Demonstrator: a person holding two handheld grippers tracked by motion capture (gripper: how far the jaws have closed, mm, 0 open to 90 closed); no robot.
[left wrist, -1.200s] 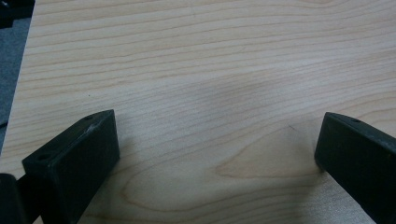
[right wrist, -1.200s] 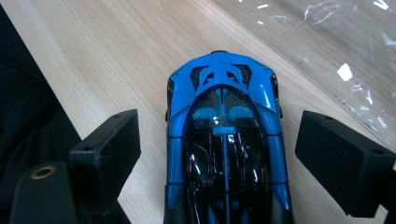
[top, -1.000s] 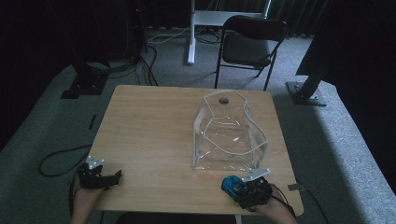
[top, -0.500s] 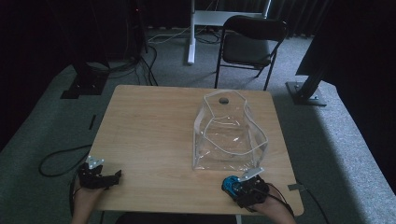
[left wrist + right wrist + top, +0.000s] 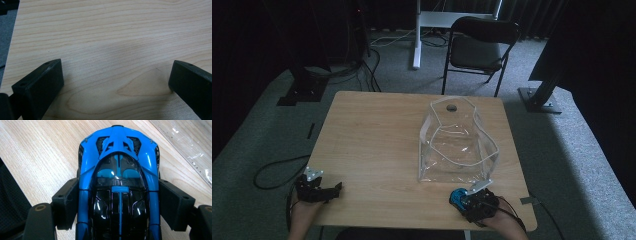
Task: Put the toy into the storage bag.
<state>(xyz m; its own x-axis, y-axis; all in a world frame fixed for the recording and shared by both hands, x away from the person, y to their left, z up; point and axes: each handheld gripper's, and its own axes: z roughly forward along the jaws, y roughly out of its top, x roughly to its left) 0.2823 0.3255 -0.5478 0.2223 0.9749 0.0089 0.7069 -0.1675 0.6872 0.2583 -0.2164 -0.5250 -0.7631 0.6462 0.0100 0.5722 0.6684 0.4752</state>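
— Listing what sits on the square light-wood table [image 5: 377, 140]: what is item one?

— Item one: a glossy blue-and-black toy sports car [image 5: 118, 182]. It is at the near right edge of the table, seen in the high view as a small blue spot [image 5: 457, 197] just in front of the bag's near wall.

— Held by what?

— By the right gripper [image 5: 119, 206]. Its two black jaws press against the car's flanks, one on each side, so the tool is pinching the car. The car's nose points away from the gripper, over bare wood.

— Item two?

— A clear plastic pouch with white-trimmed edges [image 5: 457, 145], standing open on the right half of the table. A small dark round object [image 5: 451, 106] lies at its far end; what it is cannot be told. In the right gripper view a corner of the clear plastic [image 5: 190, 142] shows just beyond the car.

— And the left gripper [image 5: 319, 187]?

— At the near left corner, well apart from the car and the pouch. Its jaws are spread wide over bare wood, with nothing between them.

— Surroundings?

— A black folding chair [image 5: 479, 47] stands on grey carpet beyond the table.
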